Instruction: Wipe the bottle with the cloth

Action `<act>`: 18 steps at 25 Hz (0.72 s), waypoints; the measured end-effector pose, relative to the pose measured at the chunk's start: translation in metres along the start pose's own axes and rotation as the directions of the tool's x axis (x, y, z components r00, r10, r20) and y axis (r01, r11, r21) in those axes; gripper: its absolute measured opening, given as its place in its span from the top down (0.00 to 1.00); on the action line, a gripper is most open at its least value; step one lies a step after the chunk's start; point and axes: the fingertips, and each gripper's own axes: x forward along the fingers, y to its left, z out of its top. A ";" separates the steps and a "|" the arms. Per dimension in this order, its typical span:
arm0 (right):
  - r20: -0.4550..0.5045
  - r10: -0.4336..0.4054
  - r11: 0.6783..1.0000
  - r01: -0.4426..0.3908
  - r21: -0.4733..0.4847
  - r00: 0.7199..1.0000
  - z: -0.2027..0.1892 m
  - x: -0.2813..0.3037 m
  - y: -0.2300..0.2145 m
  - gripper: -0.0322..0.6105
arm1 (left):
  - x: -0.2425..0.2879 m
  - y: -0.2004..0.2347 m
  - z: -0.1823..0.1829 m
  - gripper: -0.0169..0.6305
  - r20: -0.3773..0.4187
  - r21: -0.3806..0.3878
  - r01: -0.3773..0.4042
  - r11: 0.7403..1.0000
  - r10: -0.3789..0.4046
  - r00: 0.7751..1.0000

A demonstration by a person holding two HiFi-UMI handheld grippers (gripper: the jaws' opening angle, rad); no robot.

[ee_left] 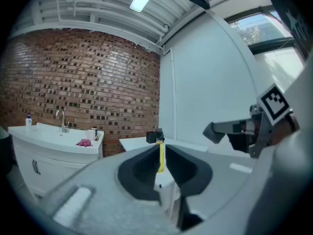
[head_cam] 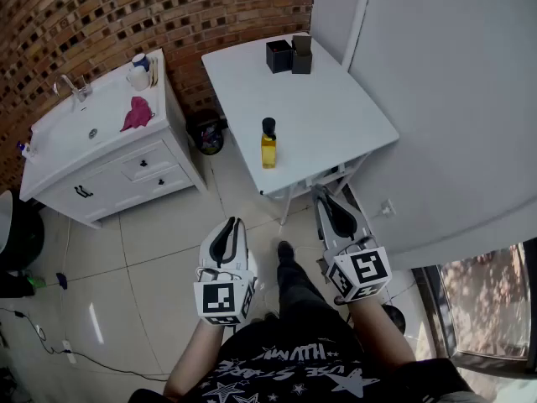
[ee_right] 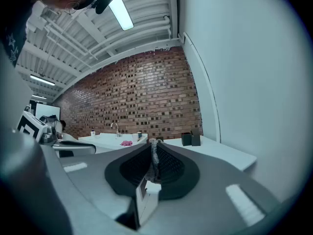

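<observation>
Left gripper [head_cam: 228, 223], right gripper [head_cam: 324, 195]: fingers pressed together (bottle [head_cam: 268, 145] on table [head_cam: 336, 116], cloth [head_cam: 137, 113] on vanity [head_cam: 126, 175]).

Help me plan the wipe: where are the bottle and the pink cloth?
bottle [head_cam: 268, 151]: head view, on its yellow body.
pink cloth [head_cam: 137, 114]: head view, middle of the crumpled fabric.

Washroom-style indoor room, brick wall [head_cam: 126, 15], white sink vanity [head_cam: 126, 179], tiled floor [head_cam: 126, 292]
</observation>
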 end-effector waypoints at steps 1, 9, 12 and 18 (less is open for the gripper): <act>0.005 0.014 1.000 -0.014 0.000 1.000 0.002 0.014 -0.007 0.89 | 0.012 0.001 -0.001 0.92 -0.003 0.002 0.001 1.000 -0.001 1.000; -0.010 0.171 0.984 -0.171 -0.040 0.985 0.023 0.124 -0.036 0.89 | 0.105 0.040 0.007 0.92 -0.015 0.042 -0.069 0.997 0.070 0.997; -0.035 0.263 0.960 -0.266 -0.092 0.964 0.025 0.153 -0.032 0.89 | 0.136 0.052 0.008 0.92 -0.033 0.048 -0.090 0.995 0.092 0.995; -0.104 0.415 0.880 -0.428 -0.205 0.904 0.038 0.187 -0.011 0.89 | 0.186 0.075 0.007 0.92 -0.036 0.061 -0.129 0.990 0.132 0.991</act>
